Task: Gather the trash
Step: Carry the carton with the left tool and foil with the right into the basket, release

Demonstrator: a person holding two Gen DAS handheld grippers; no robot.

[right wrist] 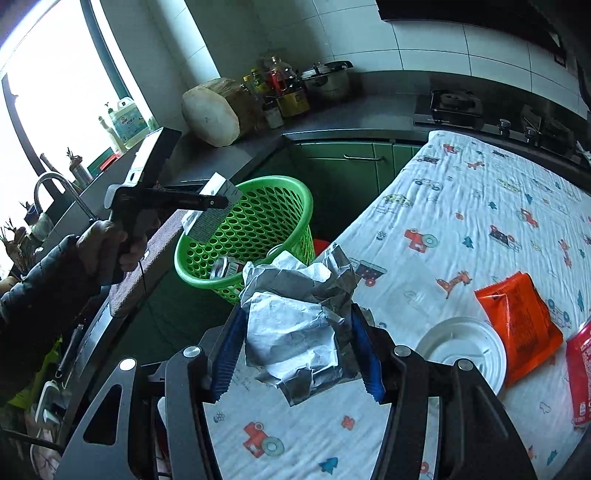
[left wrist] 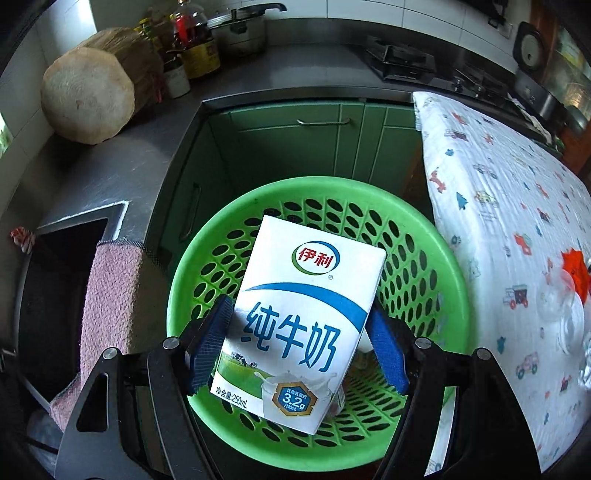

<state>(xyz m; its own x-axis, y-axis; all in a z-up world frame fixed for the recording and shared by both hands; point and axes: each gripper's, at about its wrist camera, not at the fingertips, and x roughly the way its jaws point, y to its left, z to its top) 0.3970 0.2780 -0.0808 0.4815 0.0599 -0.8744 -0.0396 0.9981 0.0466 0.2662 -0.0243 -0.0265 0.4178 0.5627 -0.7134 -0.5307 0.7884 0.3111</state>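
Observation:
My left gripper (left wrist: pixel 299 332) is shut on a white and blue milk carton (left wrist: pixel 299 317), its blue pads pressing both sides, right above the green perforated basket (left wrist: pixel 417 236). In the right wrist view that carton (right wrist: pixel 212 206) hangs over the basket (right wrist: pixel 258 218), held out by a hand (right wrist: pixel 107 236) in a dark sleeve. A can (right wrist: pixel 225 267) lies inside the basket. My right gripper (right wrist: pixel 295 343) is shut on a crumpled silver and white wrapper (right wrist: pixel 299 325), above the table's left edge. On the patterned tablecloth (right wrist: pixel 461 206) lie an orange packet (right wrist: pixel 521 325), a white plastic lid (right wrist: pixel 465 350) and a red can (right wrist: pixel 581 376).
The basket stands on the floor between green cabinets (left wrist: pixel 295 147) and the table (left wrist: pixel 498 192). A pink cloth (left wrist: pixel 110 295) hangs over the sink edge (left wrist: pixel 74 229) at left. A wooden chopping block (left wrist: pixel 88 92), bottles (left wrist: pixel 192 44), a pot (left wrist: pixel 240 33) and a stove (left wrist: pixel 399 59) sit on the grey counter.

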